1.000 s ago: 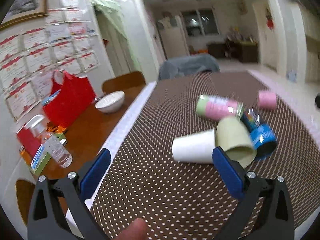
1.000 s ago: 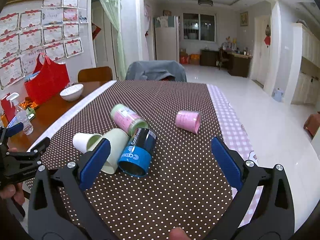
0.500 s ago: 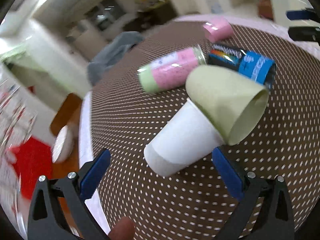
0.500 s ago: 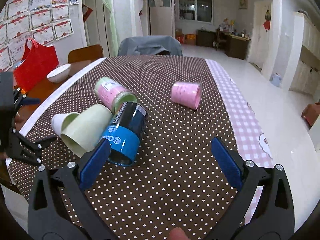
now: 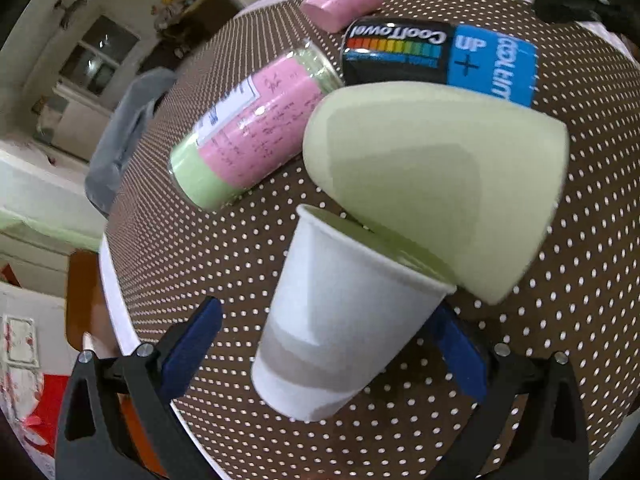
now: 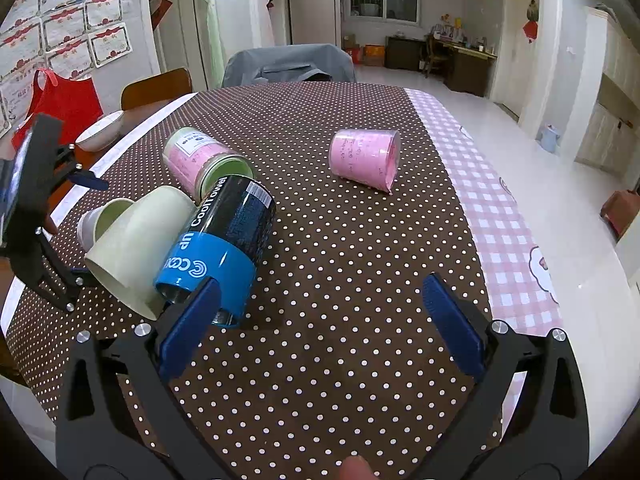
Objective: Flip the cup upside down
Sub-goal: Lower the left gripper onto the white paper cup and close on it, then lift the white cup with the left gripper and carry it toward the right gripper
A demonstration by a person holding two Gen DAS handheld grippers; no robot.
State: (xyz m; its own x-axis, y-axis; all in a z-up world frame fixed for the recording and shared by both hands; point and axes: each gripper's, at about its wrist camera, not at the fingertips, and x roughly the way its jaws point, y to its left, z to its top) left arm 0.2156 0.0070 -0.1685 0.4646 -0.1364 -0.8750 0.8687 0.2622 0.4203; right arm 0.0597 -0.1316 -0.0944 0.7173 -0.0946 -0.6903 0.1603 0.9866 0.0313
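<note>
A white paper cup [image 5: 340,312] lies on its side on the dotted brown tablecloth [image 5: 224,256], its mouth against a pale green cup [image 5: 436,196] that also lies on its side. My left gripper [image 5: 332,352] is open, with the white cup's lower body between its blue pads, which stand apart from the cup. In the right wrist view the white cup [image 6: 105,216] is mostly hidden behind the green cup [image 6: 136,248], with the left gripper [image 6: 40,216] beside it. My right gripper [image 6: 316,320] is open and empty above the cloth.
A blue and black CoolTowel can [image 6: 224,248], a pink and green canister [image 6: 200,162] and a pink cup [image 6: 366,158] lie on their sides nearby. A red bag [image 6: 66,100] and a white bowl [image 6: 102,134] stand on the wooden table at the left. The table's edge [image 6: 516,240] runs along the right.
My left gripper has rolled and moved in close, so the white cup now lies between its pads. My right gripper has drifted slightly forward and stays open.
</note>
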